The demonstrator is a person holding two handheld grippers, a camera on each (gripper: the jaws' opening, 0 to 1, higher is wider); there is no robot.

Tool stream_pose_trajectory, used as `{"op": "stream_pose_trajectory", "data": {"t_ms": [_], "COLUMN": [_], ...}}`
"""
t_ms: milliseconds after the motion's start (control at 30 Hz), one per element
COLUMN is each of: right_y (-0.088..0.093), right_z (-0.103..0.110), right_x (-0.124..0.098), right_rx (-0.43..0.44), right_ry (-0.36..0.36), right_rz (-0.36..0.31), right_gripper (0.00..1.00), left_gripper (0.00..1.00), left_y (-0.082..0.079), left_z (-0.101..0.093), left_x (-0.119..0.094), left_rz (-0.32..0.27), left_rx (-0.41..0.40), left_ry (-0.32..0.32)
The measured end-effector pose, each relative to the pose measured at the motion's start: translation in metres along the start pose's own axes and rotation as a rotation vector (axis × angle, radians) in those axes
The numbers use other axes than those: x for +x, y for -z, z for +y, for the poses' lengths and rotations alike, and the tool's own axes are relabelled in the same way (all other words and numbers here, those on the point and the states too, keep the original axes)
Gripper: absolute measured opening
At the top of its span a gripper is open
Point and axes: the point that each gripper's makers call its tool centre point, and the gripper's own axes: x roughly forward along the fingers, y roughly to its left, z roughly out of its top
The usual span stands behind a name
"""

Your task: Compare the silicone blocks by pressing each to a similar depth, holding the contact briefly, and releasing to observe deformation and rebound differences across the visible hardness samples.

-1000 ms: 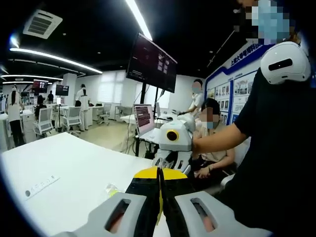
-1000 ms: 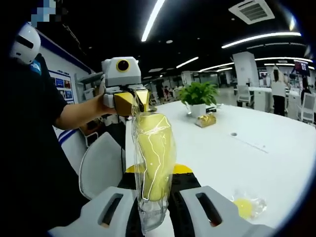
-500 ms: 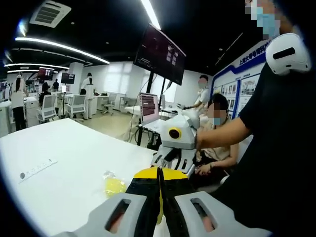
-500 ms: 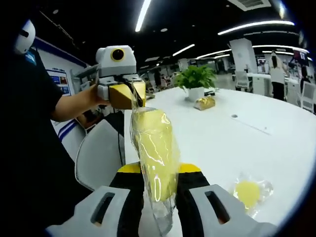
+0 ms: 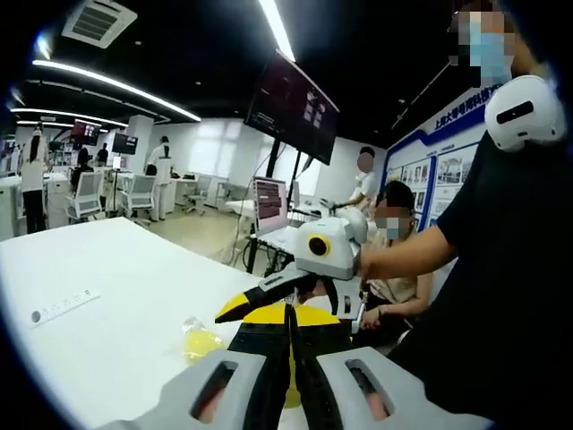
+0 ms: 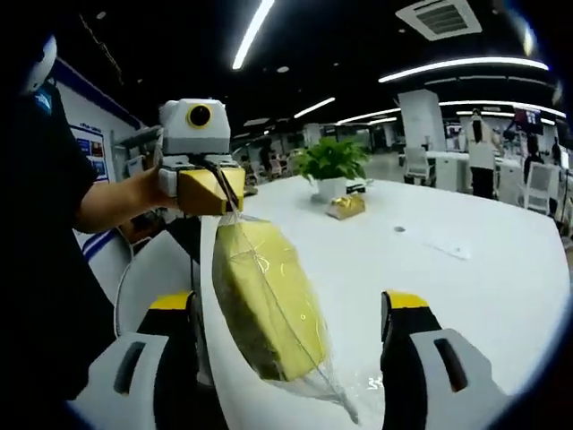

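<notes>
One yellow silicone block (image 6: 264,309) in clear wrap, pinched by left hand-held gripper (image 6: 212,191), right hand-held gripper (image 6: 295,358) spread wide.

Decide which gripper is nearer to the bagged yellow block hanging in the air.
Left. The left gripper is shut on the top edge of the bagged yellow block, holding it up. The right gripper is open, its jaws spread to either side of the block without gripping it.

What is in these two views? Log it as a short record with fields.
left gripper: shut on the top edge of the clear plastic bag holding a yellow silicone block, which hangs from it
right gripper: open, jaws on either side of the bag
white table: small bagged yellow sample, green potted plant, gold packet
</notes>
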Motion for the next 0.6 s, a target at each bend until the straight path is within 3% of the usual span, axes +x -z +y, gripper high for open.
{"op": "stream_pose_trajectory", "data": {"t_ms": [167,300,400,533,600], "right_y": [-0.027,-0.047,-0.052,-0.057,-0.060], "right_z": [-0.008,-0.012,-0.016,-0.016,-0.024], "right_x": [-0.002,-0.010,-0.017,-0.024,-0.029], "right_rx": [0.073,0.085,0.057,0.042,0.000], "right_ry": [0.052,0.086,0.119,0.128,0.184], "right_rz": [-0.142,-0.250,-0.251,-0.243,-0.236], "right_gripper": [0.96,0.96,0.96,0.96,0.96], "left_gripper": [0.00,0.00,0.00,0.00,0.00], "left_y": [0.000,-0.002,-0.004,-0.004,-0.005], "left_z": [-0.001,-0.001,0.000,0.003,0.004], "left_x": [-0.008,-0.016,-0.024,-0.029,-0.029], "left_rz": [-0.018,-0.040,-0.069,-0.064,-0.074], "left_rx": [-0.001,-0.021,-0.050,-0.057,-0.058], "left_ry": [-0.024,-0.056,-0.074,-0.091,-0.100]}}
